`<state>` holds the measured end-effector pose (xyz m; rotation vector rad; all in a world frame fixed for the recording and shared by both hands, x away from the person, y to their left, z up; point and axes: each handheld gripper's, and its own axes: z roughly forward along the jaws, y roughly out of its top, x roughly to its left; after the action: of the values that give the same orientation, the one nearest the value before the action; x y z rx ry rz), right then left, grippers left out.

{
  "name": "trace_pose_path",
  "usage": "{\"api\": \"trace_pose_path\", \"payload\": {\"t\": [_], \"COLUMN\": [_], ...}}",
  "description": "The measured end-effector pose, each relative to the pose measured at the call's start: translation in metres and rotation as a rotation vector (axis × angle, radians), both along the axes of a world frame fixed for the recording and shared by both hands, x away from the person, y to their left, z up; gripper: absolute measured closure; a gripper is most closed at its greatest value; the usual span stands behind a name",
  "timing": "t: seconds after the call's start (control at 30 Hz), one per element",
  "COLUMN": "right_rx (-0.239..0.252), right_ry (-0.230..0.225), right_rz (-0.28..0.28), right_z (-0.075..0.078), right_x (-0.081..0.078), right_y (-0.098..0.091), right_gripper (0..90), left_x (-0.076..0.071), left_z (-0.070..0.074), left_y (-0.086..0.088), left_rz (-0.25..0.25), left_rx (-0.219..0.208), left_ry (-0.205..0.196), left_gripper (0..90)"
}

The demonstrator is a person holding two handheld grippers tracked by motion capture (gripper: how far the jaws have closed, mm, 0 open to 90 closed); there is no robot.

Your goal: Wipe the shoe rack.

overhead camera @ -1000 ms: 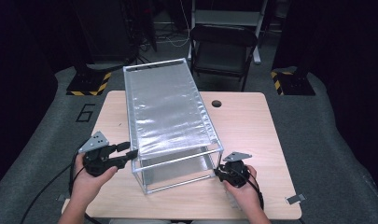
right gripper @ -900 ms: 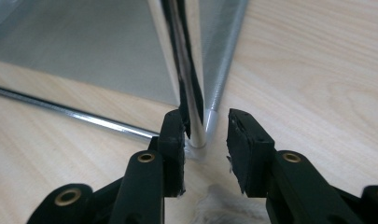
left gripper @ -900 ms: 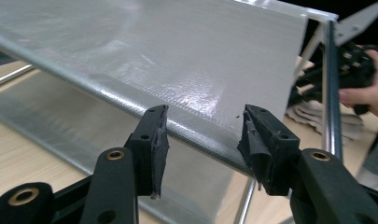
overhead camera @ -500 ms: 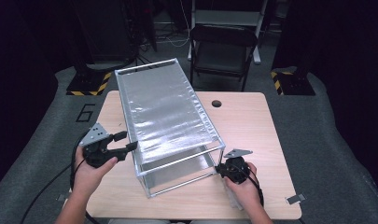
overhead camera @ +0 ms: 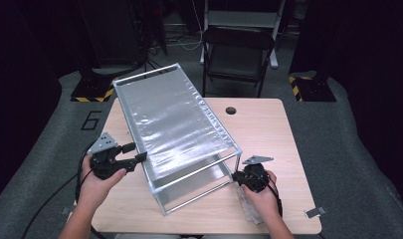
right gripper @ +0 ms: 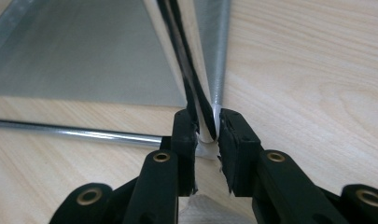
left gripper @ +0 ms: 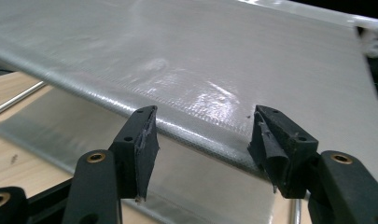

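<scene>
silvery fabric (overhead camera: 176, 124) is stretched over the top of a metal-tube rack (overhead camera: 196, 191) that stands on the pale wooden table (overhead camera: 283, 144), turned at an angle to the table's edges. the rack lies between the 2 sets of tongs.

the left tongs (overhead camera: 141, 155), in the person's left hand (overhead camera: 92, 184), point at the rack's near long side. in the left gripper view (left gripper: 203, 137) their jaws stand apart, with the fabric's rolled edge running just beyond the tips; the jaws have just been opening, and nothing is pressed between them.

the right tongs (overhead camera: 237, 178), in the right hand (overhead camera: 261, 196), sit at the rack's near corner on that side. in the right gripper view (right gripper: 207, 133) the jaws are closed tight on a thin upright post (right gripper: 206, 126) at that corner, where a chrome bottom rail (right gripper: 74, 133) meets it just to the left of the tips. the jaws have just been closing on it. the lower fabric shelf (right gripper: 84, 60) lies beyond the tips, to the left.

a round hole (overhead camera: 231, 110) in the table lies well beyond the right tongs, and a dark folding chair (overhead camera: 236, 50) stands past the table's far edge.
</scene>
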<state>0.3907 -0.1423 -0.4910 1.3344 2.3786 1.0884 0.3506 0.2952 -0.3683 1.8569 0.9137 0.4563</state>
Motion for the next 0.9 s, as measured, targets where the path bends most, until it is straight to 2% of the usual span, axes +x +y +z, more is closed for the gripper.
{"api": "trace_pose_path", "payload": {"t": [0.03,0.17,0.3,0.33,0.4,0.43,0.5,0.53,0.6,0.63,0.7,0.73,0.9], "right_rx": [-0.012,-0.005,-0.006,-0.011,-0.011,-0.006,-0.013,-0.007,-0.023,-0.010,-0.017,-0.004,-0.002], "right_ry": [-0.014,-0.004,-0.013,-0.019,-0.015,-0.006,-0.020,-0.013,-0.033,-0.027,-0.049,-0.054,-0.058], "right_rz": [-0.004,-0.048,-0.064,-0.079,-0.103,-0.105,-0.120,-0.110,-0.107,-0.126,-0.112,-0.119,-0.069], "right_z": [-0.001,0.000,0.000,-0.001,-0.002,-0.002,-0.002,-0.001,-0.001,0.000,0.002,0.004,0.008], "right_x": [0.002,0.008,0.015,0.017,0.020,0.021,0.019,0.016,0.012,0.009,0.003,-0.002,-0.016], "right_y": [-0.001,-0.003,-0.008,-0.009,-0.011,-0.012,-0.011,-0.012,-0.013,-0.011,-0.013,-0.012,-0.003], "right_gripper": [76.0,76.1,75.2,73.8,71.1,69.3,64.7,62.2,60.6,59.7,59.6,59.7,60.0], "left_x": [-0.007,-0.022,-0.027,-0.026,-0.024,-0.022,-0.015,-0.013,-0.006,-0.002,0.006,0.009,0.021], "left_z": [0.001,0.005,0.009,0.009,0.010,0.010,0.011,0.011,0.010,0.010,0.009,0.009,0.008], "left_y": [-0.002,-0.008,-0.015,-0.016,-0.019,-0.019,-0.016,-0.015,-0.013,-0.011,-0.006,-0.004,0.006], "left_rz": [-0.011,-0.059,-0.124,-0.140,-0.122,-0.117,-0.101,-0.092,-0.074,-0.062,-0.038,-0.026,0.037], "left_rx": [0.008,0.026,0.044,0.065,0.118,0.110,0.074,0.069,0.063,0.062,0.059,0.055,0.050], "left_ry": [-0.006,-0.011,-0.003,-0.008,-0.047,-0.061,-0.078,-0.078,-0.076,-0.077,-0.070,-0.069,-0.064], "left_gripper": [41.0,41.1,41.0,40.9,39.4,38.5,38.4,37.9,37.6,37.5,37.5,37.5,37.5]}}
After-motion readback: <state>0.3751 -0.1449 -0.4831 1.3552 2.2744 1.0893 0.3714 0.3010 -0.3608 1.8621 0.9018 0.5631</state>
